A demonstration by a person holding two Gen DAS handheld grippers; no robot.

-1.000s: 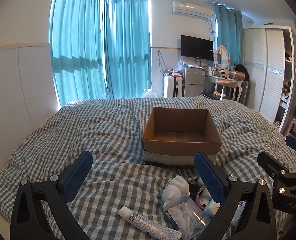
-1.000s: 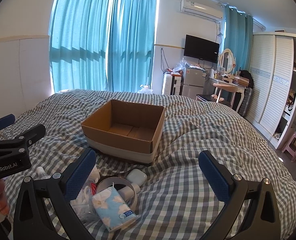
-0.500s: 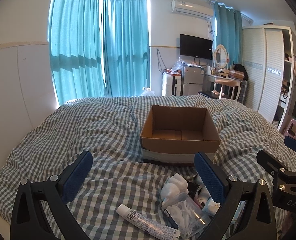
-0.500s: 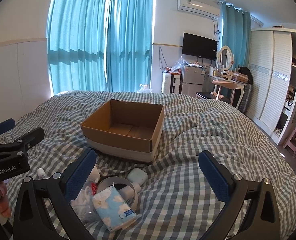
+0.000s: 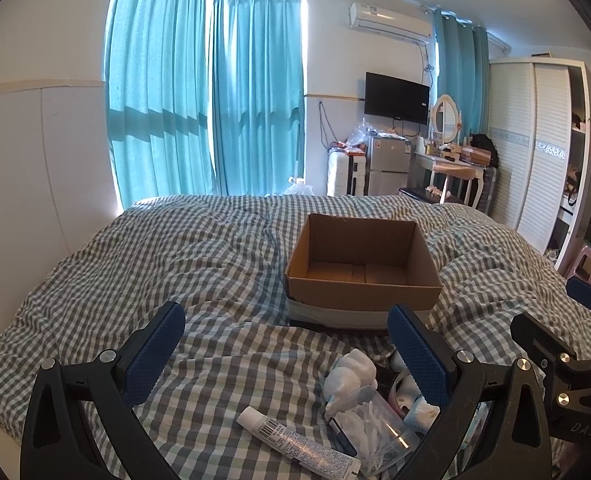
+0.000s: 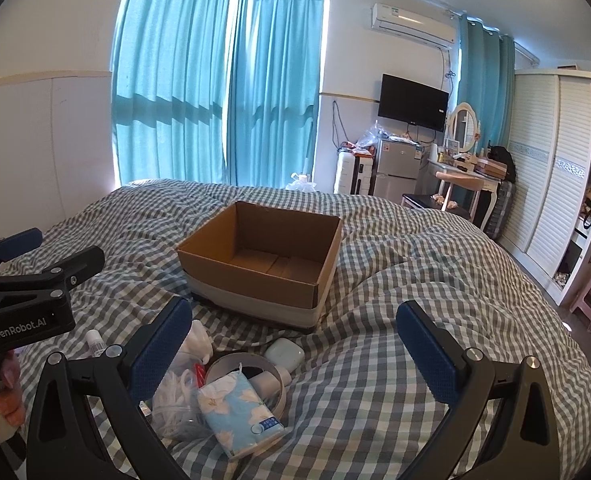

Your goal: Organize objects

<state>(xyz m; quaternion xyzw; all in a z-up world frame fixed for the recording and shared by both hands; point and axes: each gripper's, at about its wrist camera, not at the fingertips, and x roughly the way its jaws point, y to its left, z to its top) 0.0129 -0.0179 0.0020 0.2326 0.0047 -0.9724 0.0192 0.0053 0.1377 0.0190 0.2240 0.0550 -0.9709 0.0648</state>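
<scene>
Above the checked bed, left gripper and right gripper gape wide, holding nothing.

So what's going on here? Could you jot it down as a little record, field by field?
setting: bedroom, checked duvet
container: open cardboard box, empty
loose items: tissue pack, tape roll, white earbud case, tube, clear bag of small white items
item location: heaped on the duvet in front of the box
left gripper: open, holding nothing
right gripper: open, holding nothing
progress: nothing in the box yet
</scene>
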